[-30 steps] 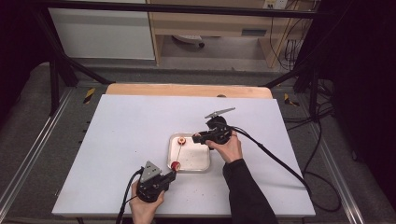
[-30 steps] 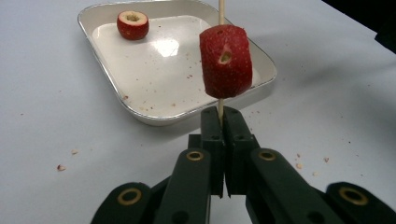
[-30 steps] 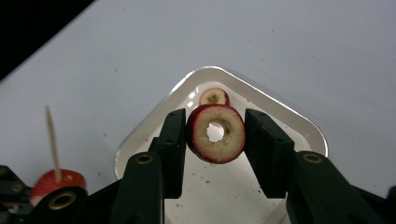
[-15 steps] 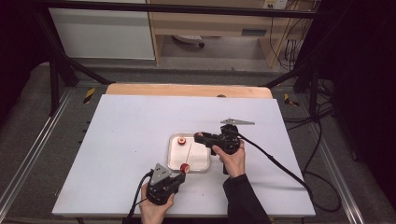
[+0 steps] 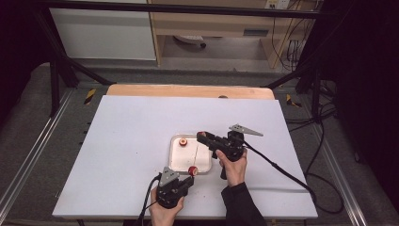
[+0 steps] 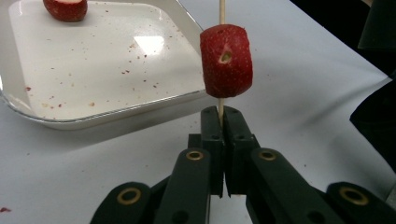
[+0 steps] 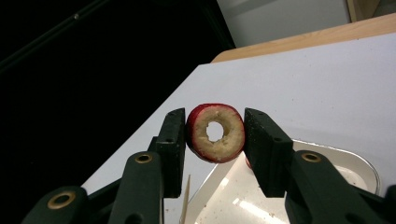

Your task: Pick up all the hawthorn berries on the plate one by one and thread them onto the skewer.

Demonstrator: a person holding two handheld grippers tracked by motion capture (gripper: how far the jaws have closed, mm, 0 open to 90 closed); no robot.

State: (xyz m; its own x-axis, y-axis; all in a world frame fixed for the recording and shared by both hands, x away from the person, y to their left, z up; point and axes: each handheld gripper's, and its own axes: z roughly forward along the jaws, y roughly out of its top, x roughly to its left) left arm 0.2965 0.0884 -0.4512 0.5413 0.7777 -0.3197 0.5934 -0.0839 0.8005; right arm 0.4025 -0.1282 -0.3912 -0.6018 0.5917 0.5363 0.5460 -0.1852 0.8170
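White tabletop (image 5: 141, 141) on a wooden bench fills the middle, dark floor around it. Just right of centre lies a shallow white tray (image 5: 176, 160), with one red fruit piece (image 5: 183, 142) at its 11 o'clock corner. At the tray's 3 o'clock edge the right gripper (image 5: 201, 136) clamps a cored fruit ring (image 7: 215, 132) between both jaws, raised above the tray. At 6 o'clock, the left gripper (image 6: 222, 114) has its jaws pinched tight on a thin wooden skewer (image 6: 222, 9), which runs up through a red fruit chunk (image 6: 226, 60) at the tray's near edge.
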